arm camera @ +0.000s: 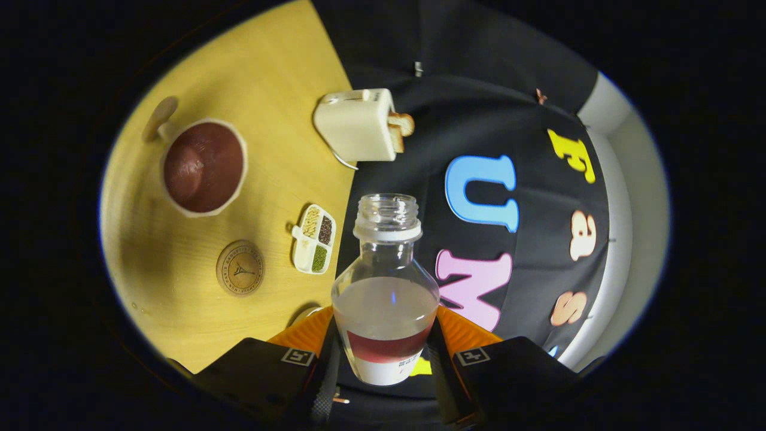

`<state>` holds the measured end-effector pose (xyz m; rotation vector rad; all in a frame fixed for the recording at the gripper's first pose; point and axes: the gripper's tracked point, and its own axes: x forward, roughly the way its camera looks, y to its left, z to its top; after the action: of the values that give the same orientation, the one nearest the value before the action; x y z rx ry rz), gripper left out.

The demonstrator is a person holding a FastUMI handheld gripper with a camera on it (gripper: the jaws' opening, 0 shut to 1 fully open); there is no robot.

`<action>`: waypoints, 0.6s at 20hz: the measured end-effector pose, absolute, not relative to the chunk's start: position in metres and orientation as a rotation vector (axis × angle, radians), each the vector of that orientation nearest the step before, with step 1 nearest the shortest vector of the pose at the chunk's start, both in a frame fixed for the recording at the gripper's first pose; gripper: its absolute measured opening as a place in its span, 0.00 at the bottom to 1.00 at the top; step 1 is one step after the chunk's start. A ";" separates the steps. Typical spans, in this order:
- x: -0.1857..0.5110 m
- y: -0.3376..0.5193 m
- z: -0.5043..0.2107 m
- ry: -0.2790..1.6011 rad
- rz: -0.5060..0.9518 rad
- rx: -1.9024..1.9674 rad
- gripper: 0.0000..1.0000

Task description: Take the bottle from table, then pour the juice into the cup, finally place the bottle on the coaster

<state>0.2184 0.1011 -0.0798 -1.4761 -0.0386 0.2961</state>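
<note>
Clamped between the two fingers of the hand-held gripper (386,353) is the bottle (386,299), both fingers pressing on its lower body just above its label. It has no cap, its open neck points away from the camera, and it is lifted off the counter (179,299), which appears rolled to one side in the gripper view.

Inside the bottle only a small amount of dark red juice is left, pooled low near the fingers; the rest of the clear body looks empty. The cup (203,167), a pale mug with a handle, stands well apart from the bottle on the wooden surface and already holds red juice up to a good level, so the pouring looks largely done. The round coaster (240,267) lies bare between the cup and the fingers, just beside a small divided dish (314,239) with grains and seeds in its compartments. Farther off stands a white toaster (358,124) with a slice of bread in it.

The likely remaining step is setting the bottle on the coaster. With the mouth uncapped, any further tilt on the way could spill the last juice on the wood. A slanted landing, or one at the coaster's edge, could tip the bottle toward the dish.
</note>
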 end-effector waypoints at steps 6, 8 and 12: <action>0.236 0.083 -0.072 0.124 0.326 -0.910 0.70; 0.240 0.095 -0.083 0.170 0.400 -0.685 0.70; 0.249 0.111 -0.102 0.171 0.452 -0.406 0.70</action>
<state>0.2486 0.1110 -0.1016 -0.4056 0.1710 0.4525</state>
